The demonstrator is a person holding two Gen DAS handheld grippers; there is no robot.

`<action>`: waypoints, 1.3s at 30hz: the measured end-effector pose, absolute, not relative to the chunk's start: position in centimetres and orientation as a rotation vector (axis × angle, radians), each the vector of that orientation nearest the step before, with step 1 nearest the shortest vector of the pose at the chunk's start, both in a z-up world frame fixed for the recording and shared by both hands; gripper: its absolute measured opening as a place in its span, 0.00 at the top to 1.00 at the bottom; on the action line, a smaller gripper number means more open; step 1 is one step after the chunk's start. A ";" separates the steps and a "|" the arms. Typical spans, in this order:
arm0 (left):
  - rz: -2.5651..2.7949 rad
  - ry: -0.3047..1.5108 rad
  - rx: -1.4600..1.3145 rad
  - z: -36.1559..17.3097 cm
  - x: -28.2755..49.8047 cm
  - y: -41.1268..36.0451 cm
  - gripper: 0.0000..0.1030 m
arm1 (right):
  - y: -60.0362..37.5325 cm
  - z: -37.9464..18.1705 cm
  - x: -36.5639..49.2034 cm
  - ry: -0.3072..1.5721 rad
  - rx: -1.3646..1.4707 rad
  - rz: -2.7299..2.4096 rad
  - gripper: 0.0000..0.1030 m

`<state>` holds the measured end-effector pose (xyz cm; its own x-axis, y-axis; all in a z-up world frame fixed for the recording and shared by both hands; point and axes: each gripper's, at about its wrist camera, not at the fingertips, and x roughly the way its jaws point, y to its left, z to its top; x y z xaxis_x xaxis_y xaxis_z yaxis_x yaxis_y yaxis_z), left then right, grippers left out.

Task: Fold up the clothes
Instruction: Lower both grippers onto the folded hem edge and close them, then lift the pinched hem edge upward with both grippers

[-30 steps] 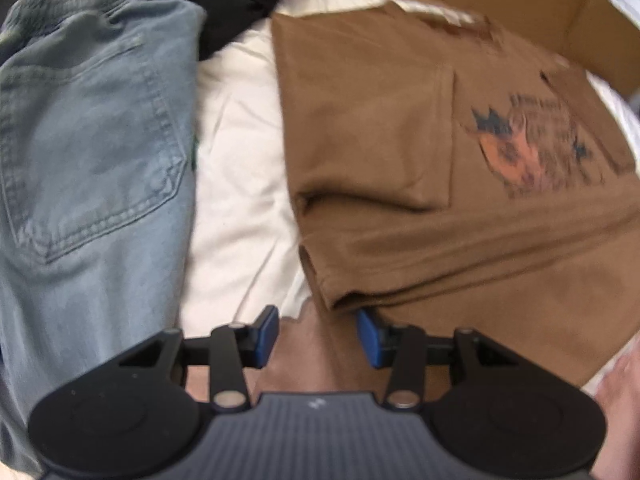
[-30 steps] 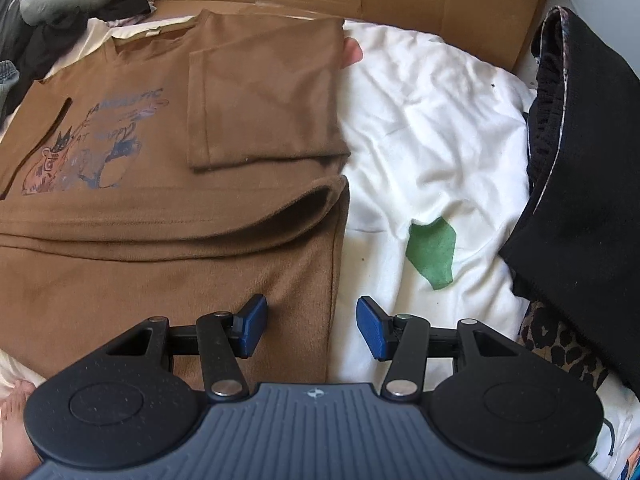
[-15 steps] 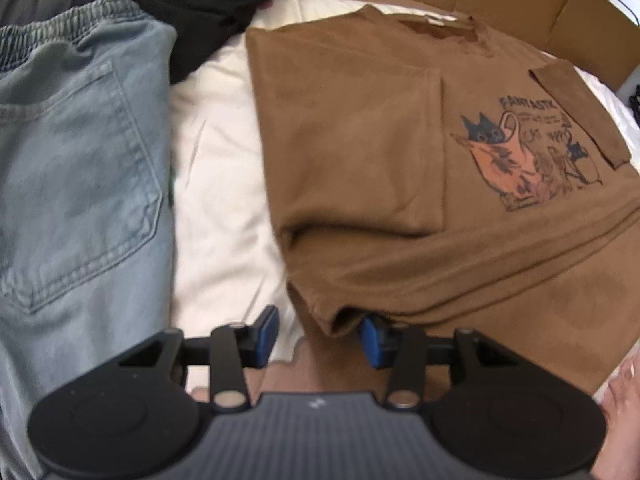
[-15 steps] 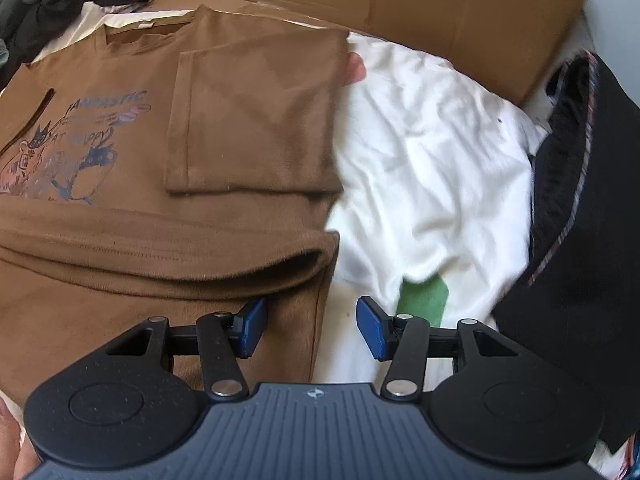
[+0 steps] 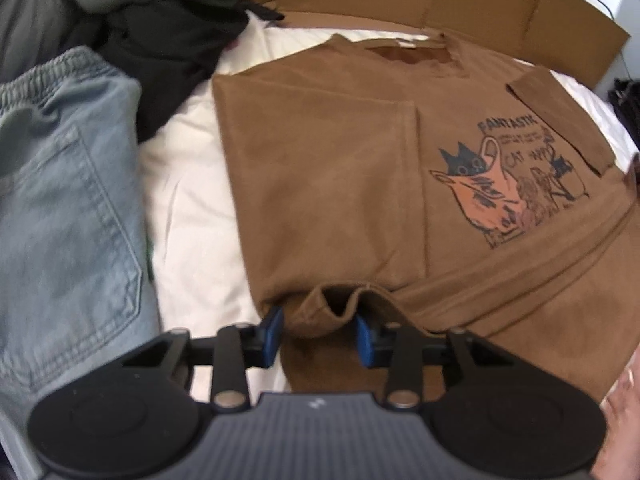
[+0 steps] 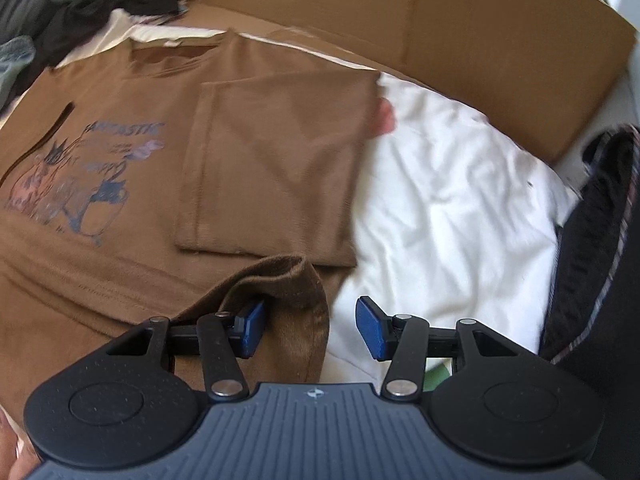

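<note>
A brown T-shirt (image 5: 340, 168) with a cat print lies flat on the white sheet (image 5: 188, 200), both sleeves folded in. My left gripper (image 5: 318, 334) is at the shirt's lower left corner. Its jaws are closing, and a bunched fold of the hem is squeezed between the blue pads. In the right wrist view the same shirt (image 6: 280, 152) has its lower right corner lifted into a loop. My right gripper (image 6: 310, 330) straddles that loop with its jaws closing slightly. One pad is tucked under the fold; the other stands free over the sheet (image 6: 448, 208).
Light blue jeans (image 5: 60, 220) lie left of the shirt, with dark clothes (image 5: 168, 52) piled behind them. A cardboard wall (image 6: 460, 40) runs along the back. A black garment (image 6: 592, 260) lies at the right edge. A person's bare skin (image 5: 624, 408) shows at the lower right.
Both grippers have slid forward onto the shirt's lower corners. The left jaws have narrowed around a fold of hem; the right corner has risen into a loop over the right gripper's inner pad.
</note>
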<state>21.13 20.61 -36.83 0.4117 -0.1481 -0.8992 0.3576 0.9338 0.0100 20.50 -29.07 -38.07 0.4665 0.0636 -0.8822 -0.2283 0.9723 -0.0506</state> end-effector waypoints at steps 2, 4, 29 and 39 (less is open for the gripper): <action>-0.326 1.103 0.212 -37.0 21.5 20.8 0.74 | -28.9 -38.1 20.7 1.077 -0.178 0.203 0.57; -0.325 1.106 0.193 -37.3 21.6 21.3 0.81 | -28.8 -38.1 21.0 1.087 -0.173 0.224 0.70; -0.212 1.160 -0.051 -38.4 22.8 25.6 0.86 | -31.7 -38.8 22.0 1.087 -0.026 0.107 0.70; -0.223 1.118 -0.041 -36.3 22.0 26.1 0.94 | -31.9 -36.8 21.2 1.038 -0.010 0.113 0.96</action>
